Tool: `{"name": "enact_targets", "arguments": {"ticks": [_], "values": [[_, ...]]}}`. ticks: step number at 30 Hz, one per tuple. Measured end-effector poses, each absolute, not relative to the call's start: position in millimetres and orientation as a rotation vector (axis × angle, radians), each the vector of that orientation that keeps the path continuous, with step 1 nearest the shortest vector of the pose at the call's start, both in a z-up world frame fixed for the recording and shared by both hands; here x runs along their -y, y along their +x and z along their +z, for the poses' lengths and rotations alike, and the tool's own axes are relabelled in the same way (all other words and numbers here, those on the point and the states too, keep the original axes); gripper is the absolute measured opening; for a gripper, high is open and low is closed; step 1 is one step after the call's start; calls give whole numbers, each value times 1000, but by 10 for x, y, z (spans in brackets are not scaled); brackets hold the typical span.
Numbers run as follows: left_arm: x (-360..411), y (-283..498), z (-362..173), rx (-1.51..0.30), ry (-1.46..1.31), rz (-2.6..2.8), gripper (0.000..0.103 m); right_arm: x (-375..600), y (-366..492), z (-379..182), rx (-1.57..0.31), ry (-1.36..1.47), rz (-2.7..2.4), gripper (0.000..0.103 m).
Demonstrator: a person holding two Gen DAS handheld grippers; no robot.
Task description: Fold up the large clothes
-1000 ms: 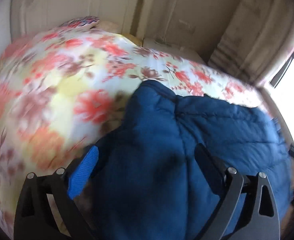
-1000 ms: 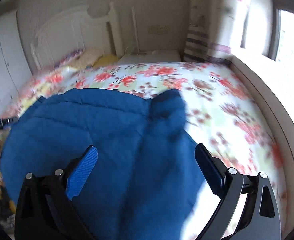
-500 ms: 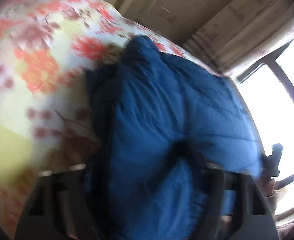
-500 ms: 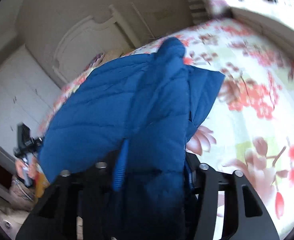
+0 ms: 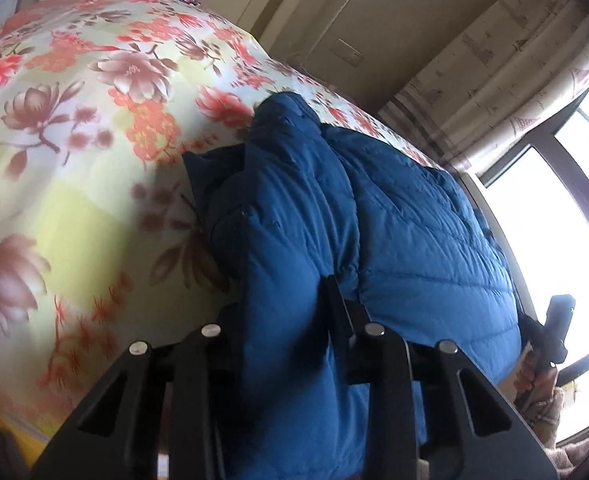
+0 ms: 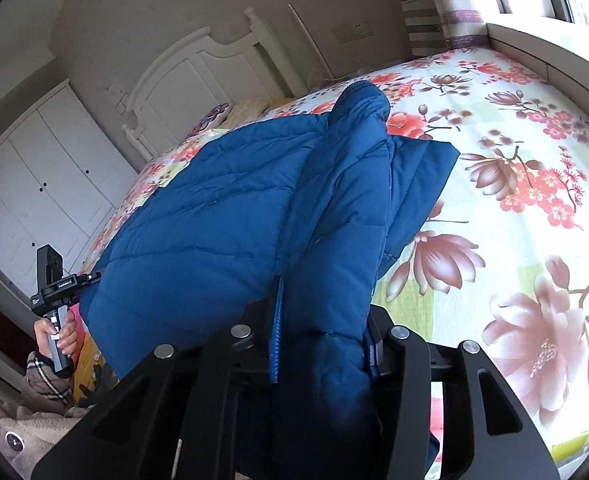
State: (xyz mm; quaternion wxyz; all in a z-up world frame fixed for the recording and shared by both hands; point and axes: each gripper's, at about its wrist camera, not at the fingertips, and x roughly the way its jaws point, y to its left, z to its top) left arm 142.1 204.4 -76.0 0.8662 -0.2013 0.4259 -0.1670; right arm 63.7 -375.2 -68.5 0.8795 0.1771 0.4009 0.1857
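Observation:
A blue quilted padded jacket (image 5: 394, 240) lies on a bed with a floral sheet (image 5: 74, 128). My left gripper (image 5: 282, 304) is shut on a thick fold of the jacket at its near left edge. In the right wrist view the jacket (image 6: 222, 216) spreads left and away, with a sleeve folded along its right side. My right gripper (image 6: 322, 312) is shut on the jacket's near right edge, with fabric bunched between the jaws. The other gripper shows small at the far edge in each view (image 6: 54, 280) (image 5: 554, 328).
The floral sheet (image 6: 514, 200) extends right of the jacket. A white headboard (image 6: 198, 64) and pillows (image 6: 238, 108) stand at the far end. White wardrobe doors (image 6: 34, 184) are at left. A curtain (image 5: 494, 60) and bright window (image 5: 554, 208) are beside the bed.
Both grippers went from open over the jacket to shut on its near edge. Both cameras have tilted and dropped low, and the gripped fabric is bunched up.

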Motion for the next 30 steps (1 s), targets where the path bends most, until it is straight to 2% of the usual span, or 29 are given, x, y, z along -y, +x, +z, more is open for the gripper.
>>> {"name": "enact_targets", "arguments": {"ticks": [3,5,6,7,8,9,12,14,17,23,26,27,30], "values": [[-2056,1441,-749,-894,-403,-334,35,3700,610,-659,-841,341,372,49],[-2082,1417,-756,-889,-411,-308,46,3702,600,-627,-854,291,326,54],[-2087,1405,-748,-888,-403,-272,64,3718,593,-579,-858,249,254,64],[-2075,1362,-705,-882,-365,-194,76,3731,573,-497,-848,206,161,76],[-2051,1322,-654,-866,-331,-143,79,3724,547,-403,-824,176,94,87],[-1979,1217,-515,-808,-256,-64,80,3702,509,-267,-777,147,47,87],[-1618,939,-49,-586,-61,-18,101,3376,424,124,-645,46,101,87],[-1294,867,167,-491,22,-68,101,2979,429,287,-584,-52,161,87],[-752,1040,259,-471,142,-141,101,2371,573,304,-560,-216,232,87],[-264,1849,72,-629,247,-146,101,1806,1033,109,-658,-289,317,85],[-185,2114,-144,-662,325,-127,101,1713,1312,-364,-817,-308,316,86],[-139,2258,-388,-704,379,-105,101,1783,1392,-528,-834,-234,344,88],[-285,2489,-661,-809,240,-159,101,1876,1465,-565,-849,-163,363,88]]}}
